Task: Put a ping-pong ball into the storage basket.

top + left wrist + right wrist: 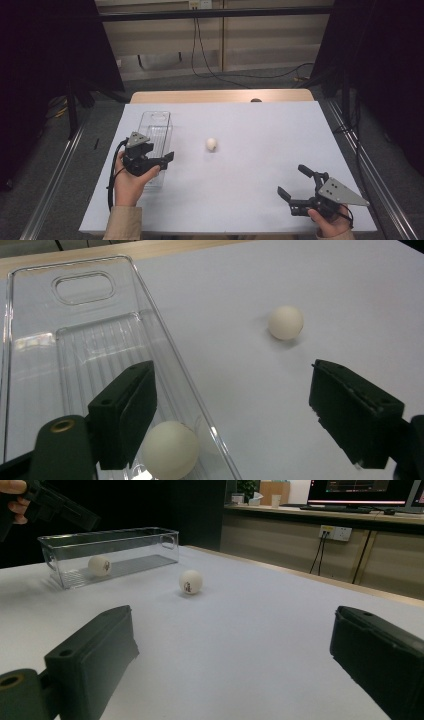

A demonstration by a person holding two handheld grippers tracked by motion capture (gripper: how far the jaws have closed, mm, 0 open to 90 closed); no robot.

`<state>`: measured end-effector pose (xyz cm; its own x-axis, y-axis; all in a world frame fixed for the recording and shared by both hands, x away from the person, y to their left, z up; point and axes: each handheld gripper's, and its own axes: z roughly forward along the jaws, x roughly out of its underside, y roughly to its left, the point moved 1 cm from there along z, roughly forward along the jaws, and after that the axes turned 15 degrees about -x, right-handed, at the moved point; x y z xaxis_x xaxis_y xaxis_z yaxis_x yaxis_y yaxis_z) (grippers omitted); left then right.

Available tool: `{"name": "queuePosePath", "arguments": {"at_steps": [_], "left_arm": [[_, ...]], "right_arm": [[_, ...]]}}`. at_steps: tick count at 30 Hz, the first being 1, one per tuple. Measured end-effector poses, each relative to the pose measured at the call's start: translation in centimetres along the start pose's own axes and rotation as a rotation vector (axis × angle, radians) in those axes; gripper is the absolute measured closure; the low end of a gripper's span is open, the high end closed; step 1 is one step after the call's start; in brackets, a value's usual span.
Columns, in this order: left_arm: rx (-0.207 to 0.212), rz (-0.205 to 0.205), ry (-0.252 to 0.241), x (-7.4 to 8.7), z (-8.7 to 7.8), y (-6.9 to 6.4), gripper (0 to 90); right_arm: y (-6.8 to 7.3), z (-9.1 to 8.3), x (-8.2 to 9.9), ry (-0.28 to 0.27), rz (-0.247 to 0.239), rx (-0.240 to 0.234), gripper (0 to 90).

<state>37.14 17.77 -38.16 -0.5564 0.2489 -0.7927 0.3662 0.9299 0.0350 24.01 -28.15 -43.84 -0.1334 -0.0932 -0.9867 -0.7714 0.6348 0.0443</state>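
A clear plastic tray [156,120] lies lengthwise at the left of the white mat. One white ball [170,450] rests inside it at the near end; the right gripper view shows this ball [99,565] behind the tray's wall [125,540]. A second white ball [211,144] sits loose on the mat, right of the tray [165,340]. My left gripper [165,161] hovers over the tray's near end, open [235,415], its left jaw just beside the ball inside, with no pad pressing on it. My right gripper [295,181] is open and empty near the front right, pointing toward the loose ball [190,581].
The white mat [260,150] covers a wooden table [220,96], whose far edge carries a small dark object [256,100]. Black cables [200,55] run across the floor beyond. Dark curtains flank both sides.
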Motion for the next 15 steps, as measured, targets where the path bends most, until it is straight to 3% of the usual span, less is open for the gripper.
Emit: {"name": "queuePosePath", "arguments": {"at_steps": [15], "left_arm": [[0.012, -0.004, -0.007, -0.6, 0.23, -0.82, 16.3]], "right_arm": [[-0.05, -0.03, 0.01, 0.0, 0.0, 0.002, 3.5]]}}
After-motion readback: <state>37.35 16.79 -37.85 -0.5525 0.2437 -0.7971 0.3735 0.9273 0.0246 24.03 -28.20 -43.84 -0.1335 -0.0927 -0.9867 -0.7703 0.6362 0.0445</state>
